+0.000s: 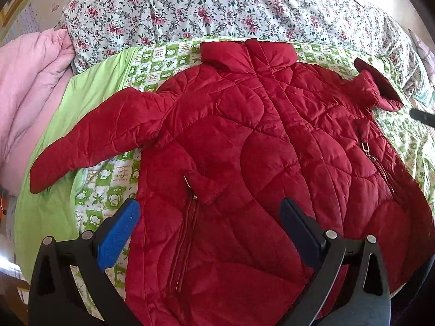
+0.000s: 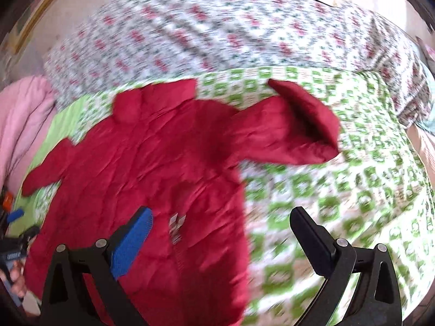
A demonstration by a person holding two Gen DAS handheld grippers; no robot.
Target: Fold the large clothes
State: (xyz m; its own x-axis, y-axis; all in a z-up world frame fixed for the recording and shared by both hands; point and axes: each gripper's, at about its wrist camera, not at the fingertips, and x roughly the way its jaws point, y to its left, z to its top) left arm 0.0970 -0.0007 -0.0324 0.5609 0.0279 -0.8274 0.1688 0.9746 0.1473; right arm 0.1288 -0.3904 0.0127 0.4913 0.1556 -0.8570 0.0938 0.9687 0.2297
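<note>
Red quilted puffer jacket (image 1: 244, 141), front side up, lies spread on a bed sheet printed with green-and-white squares (image 1: 163, 59). The squares carry small cartoon figures and tiny lines of writing, too small to read. No brand or label can be read on the jacket itself. Its shell is smooth and slightly shiny, stitched into curved, padded panels, with a closed front placket running down from a stand-up collar (image 1: 247, 51). Two zipped pockets show metal pulls, one on the left (image 1: 190, 187) and one on the right (image 1: 367, 149). One sleeve (image 1: 95, 135) stretches out flat toward a plain lime-green strip of the sheet; the other sleeve (image 2: 293, 125) is raised off the bed with its dark cuff opening showing.

Behind the jacket sits a bulky quilt with a pink-and-green flower print (image 1: 217, 5), and a soft pink padded blanket (image 1: 27, 76) is bunched beside it.

Left gripper (image 1: 209, 222), black-framed with blue ribbed pads (image 1: 117, 236), hovers over the jacket's lower left front with its jaws wide apart, holding nothing. Right gripper (image 2: 220, 233) hangs above the jacket's right edge and the sheet, jaws likewise spread wide and empty; that view is motion-blurred. At its left edge a hand (image 2: 16, 279) grips the other tool's handle, whose white lettering is unreadable.
</note>
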